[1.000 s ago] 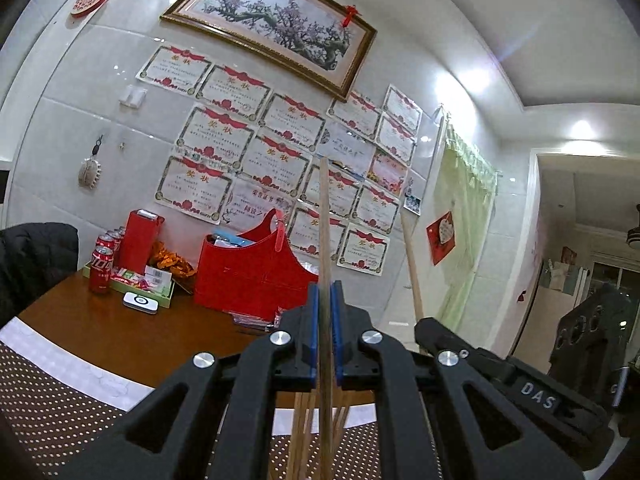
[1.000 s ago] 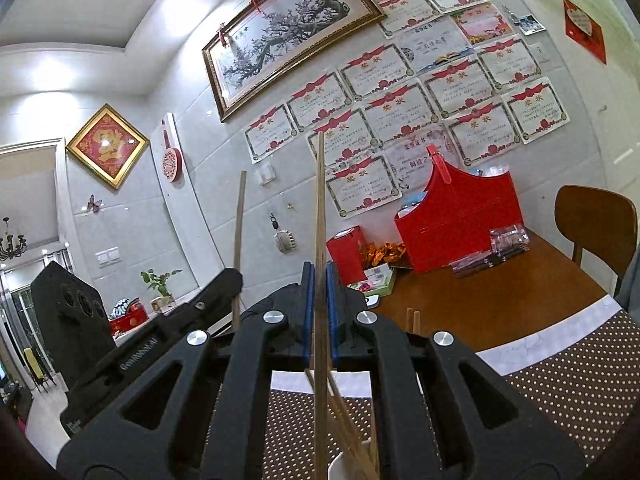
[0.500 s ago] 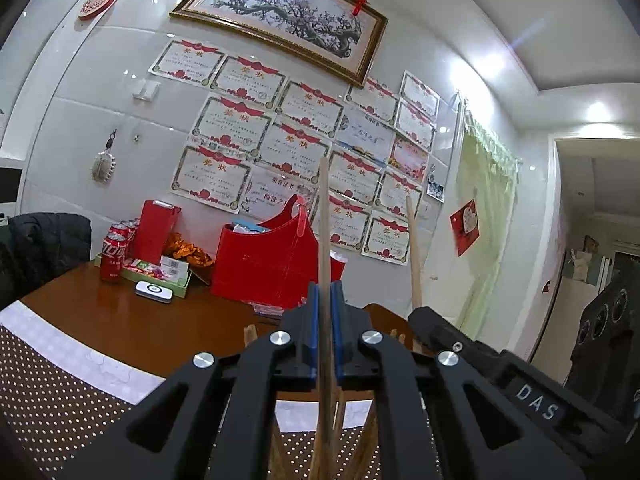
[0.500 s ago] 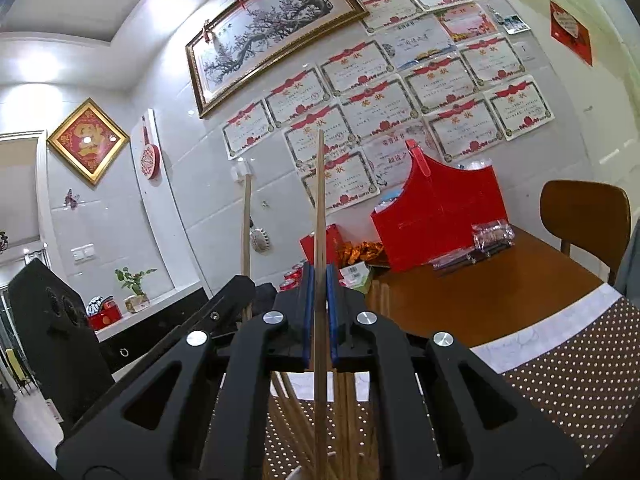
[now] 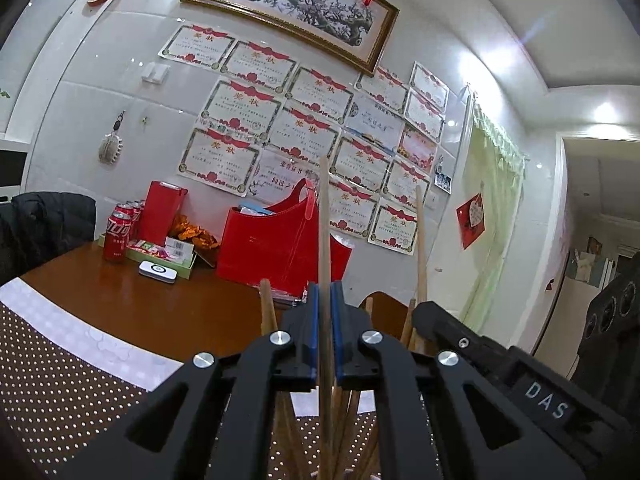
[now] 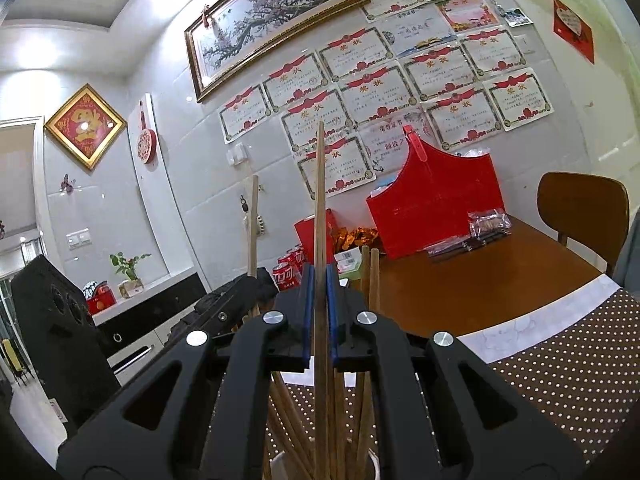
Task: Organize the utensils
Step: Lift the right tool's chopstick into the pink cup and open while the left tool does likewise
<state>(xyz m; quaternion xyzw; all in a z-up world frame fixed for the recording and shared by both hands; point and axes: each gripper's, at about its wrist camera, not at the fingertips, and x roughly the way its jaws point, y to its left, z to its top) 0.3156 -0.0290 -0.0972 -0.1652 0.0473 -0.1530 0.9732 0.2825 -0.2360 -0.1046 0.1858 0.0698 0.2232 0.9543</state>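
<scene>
Left wrist view: brown table point(image 5: 132, 308) with a red basket point(image 5: 276, 248) at its far edge. Left gripper point(image 5: 325, 332) pinches an upright chopstick point(image 5: 324, 216); right gripper point(image 6: 318, 312) pinches another chopstick point(image 6: 320, 184) above a white cup point(image 6: 280, 466) of chopsticks.

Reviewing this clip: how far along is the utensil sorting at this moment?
Done: several chopsticks already stand in the white holder. In hand: the left gripper and right gripper each clamp one upright chopstick over it. Left: releasing both; no loose utensils show on the table.
</scene>
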